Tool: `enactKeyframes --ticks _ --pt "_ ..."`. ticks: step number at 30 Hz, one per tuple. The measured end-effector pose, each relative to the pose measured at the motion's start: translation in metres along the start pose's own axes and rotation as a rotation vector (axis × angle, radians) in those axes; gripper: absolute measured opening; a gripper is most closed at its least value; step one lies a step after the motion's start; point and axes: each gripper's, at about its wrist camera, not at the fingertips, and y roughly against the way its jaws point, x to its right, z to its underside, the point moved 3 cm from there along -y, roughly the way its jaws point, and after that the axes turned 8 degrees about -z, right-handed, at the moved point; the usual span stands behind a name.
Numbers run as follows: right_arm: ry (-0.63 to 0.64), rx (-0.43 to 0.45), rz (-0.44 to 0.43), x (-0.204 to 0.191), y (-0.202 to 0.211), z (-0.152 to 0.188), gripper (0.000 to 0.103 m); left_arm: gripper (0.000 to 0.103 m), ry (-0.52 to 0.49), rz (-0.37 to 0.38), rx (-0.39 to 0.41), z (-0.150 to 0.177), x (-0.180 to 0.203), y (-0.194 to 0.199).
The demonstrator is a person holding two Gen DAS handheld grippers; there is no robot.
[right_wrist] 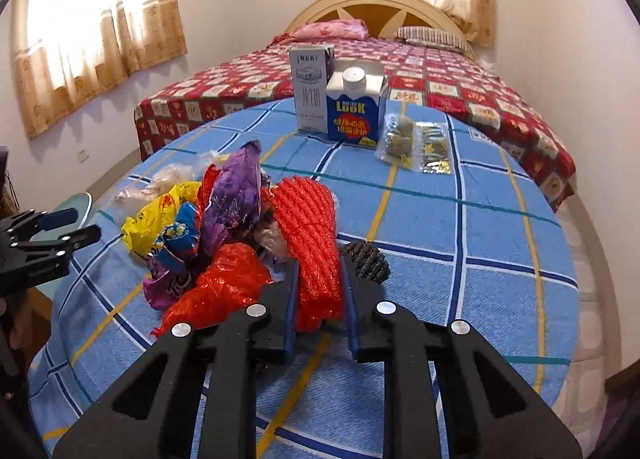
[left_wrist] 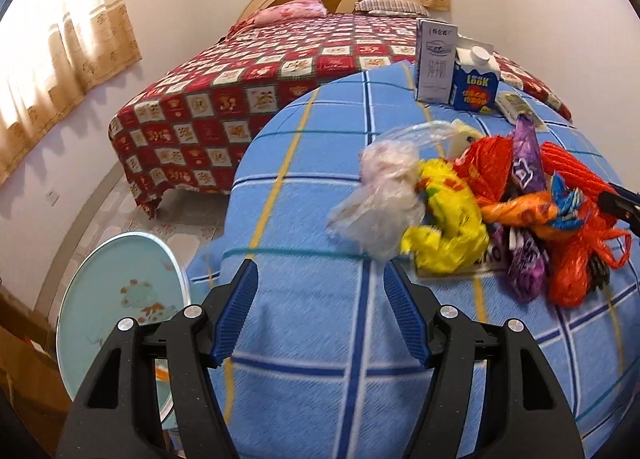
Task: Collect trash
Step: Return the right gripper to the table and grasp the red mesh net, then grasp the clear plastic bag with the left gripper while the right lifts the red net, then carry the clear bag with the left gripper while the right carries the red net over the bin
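Observation:
A heap of trash lies on the blue checked tablecloth (left_wrist: 312,187): a clear plastic bag (left_wrist: 380,199), a yellow bag (left_wrist: 448,219), purple wrappers (left_wrist: 524,163), an orange-red bag (right_wrist: 216,291) and a coil of red rope (right_wrist: 316,235). My left gripper (left_wrist: 318,271) is open and empty, just short of the clear bag. My right gripper (right_wrist: 320,259) is shut on the red rope coil, which rests on the heap. The left gripper also shows at the left edge of the right wrist view (right_wrist: 60,227).
A grey carton (right_wrist: 312,87), a blue "LOOK" carton (right_wrist: 354,111) and a clear packet (right_wrist: 416,139) stand at the table's far side. A pale blue round stool (left_wrist: 120,299) is left of the table. A bed (left_wrist: 256,79) with a red patterned cover lies behind.

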Motion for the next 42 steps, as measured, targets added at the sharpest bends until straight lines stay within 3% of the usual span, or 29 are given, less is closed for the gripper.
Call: enactKeyframes --ticks 6,10,11,13,16,27,42 --pt "-0.052 0.107 0.045 0.015 0.023 -0.009 0.02 0.065 -0.003 0.014 0.029 -0.018 0.012 -0.005" --pt "-0.103 0.116 0.095 0.038 0.023 -0.01 0.02 0.061 -0.008 0.029 0.014 -0.024 0.018 -0.017" --pt "-0.115 0.111 0.102 0.043 0.021 -0.007 0.02 0.057 -0.014 0.036 0.01 -0.025 0.021 -0.02" --pt "-0.122 0.108 0.108 0.047 0.02 -0.004 0.02 0.029 -0.025 0.076 -0.004 -0.024 0.026 -0.024" --pt "-0.122 0.113 0.104 0.046 0.022 -0.003 0.02 0.009 -0.04 0.104 -0.013 -0.021 0.03 -0.026" --pt "-0.037 0.204 0.017 -0.006 0.036 -0.032 0.02 0.006 0.0 0.065 0.099 -0.02 -0.022 0.03" --pt "0.148 0.167 -0.155 -0.133 -0.038 -0.06 0.02 0.006 0.139 -0.12 0.093 0.005 -0.108 0.031"
